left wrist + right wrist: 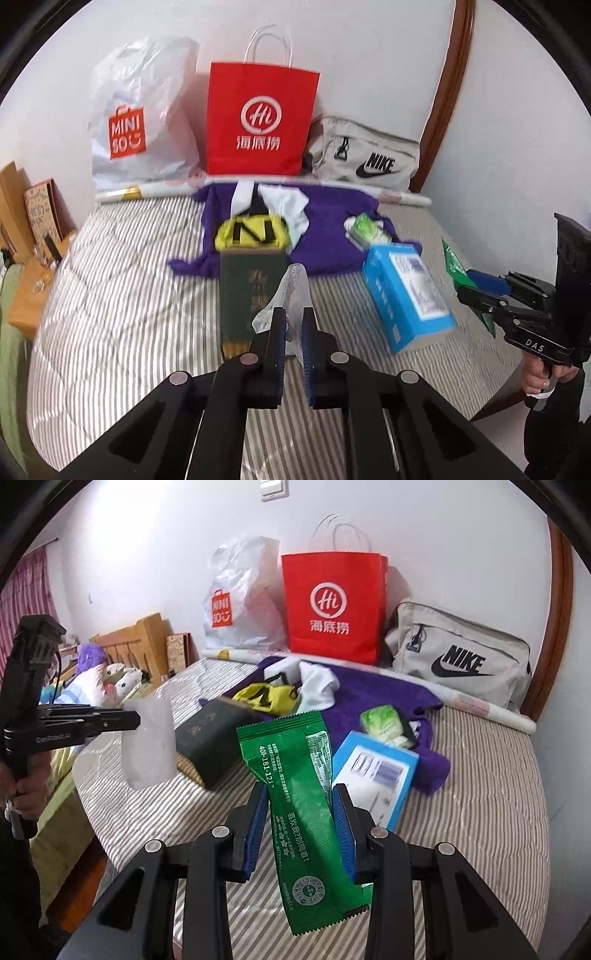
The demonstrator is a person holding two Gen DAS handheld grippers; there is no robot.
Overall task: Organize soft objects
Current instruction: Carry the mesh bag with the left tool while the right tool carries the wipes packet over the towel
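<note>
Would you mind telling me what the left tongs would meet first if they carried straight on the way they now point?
Probably the dark green book, lying on the striped bedspread just ahead of the left tongs, which pinch a clear plastic pouch. Depth is unclear; they might pass over it to the yellow item.

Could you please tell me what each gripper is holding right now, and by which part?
The left gripper pinches a clear plastic packet by its lower edge. The right gripper clamps a green sachet across its middle, both ends free.

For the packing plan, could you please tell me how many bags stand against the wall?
3: the white Miniso plastic bag on the left, the red paper bag in the middle, the grey Nike bag on the right. Others may be hidden behind.
</note>
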